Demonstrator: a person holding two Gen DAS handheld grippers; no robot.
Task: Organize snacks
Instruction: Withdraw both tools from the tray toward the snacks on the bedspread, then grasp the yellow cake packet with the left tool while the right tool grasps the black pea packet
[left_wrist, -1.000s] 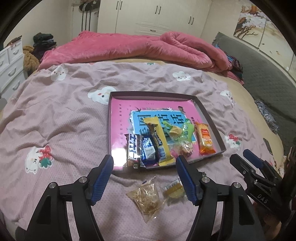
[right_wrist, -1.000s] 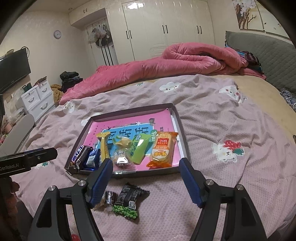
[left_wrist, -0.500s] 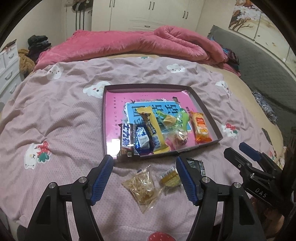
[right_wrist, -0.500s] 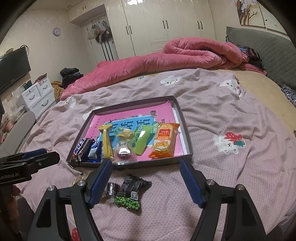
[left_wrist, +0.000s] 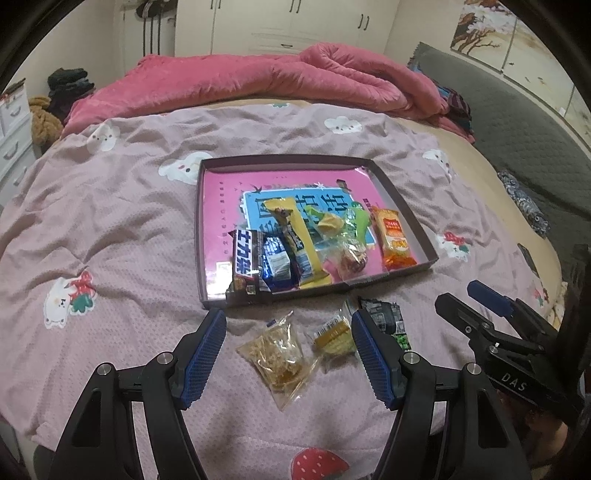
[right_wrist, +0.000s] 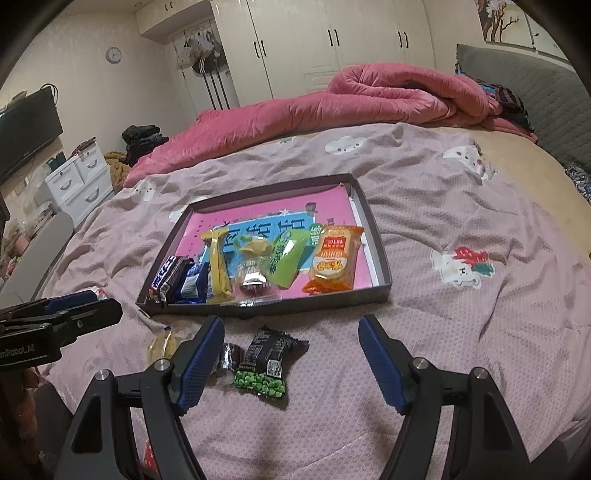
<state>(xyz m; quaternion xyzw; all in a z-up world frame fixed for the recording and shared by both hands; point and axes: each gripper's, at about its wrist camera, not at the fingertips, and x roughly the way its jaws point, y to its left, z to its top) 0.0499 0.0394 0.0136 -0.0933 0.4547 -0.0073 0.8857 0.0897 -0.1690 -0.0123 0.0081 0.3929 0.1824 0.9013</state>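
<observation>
Both tongs, left (left_wrist: 288, 350) and right (right_wrist: 290, 363), gape empty over loose snacks by the bed's near edge. Clear crumb packet (left_wrist: 275, 352): light, crinkly, crushable; pinch its sealed rim.

The tray (left_wrist: 202, 236)'s far half lies bare; snacks crowd its near edge, and loose packets (left_wrist: 275, 354) dot the bedspread (left_wrist: 110, 229) before it.
</observation>
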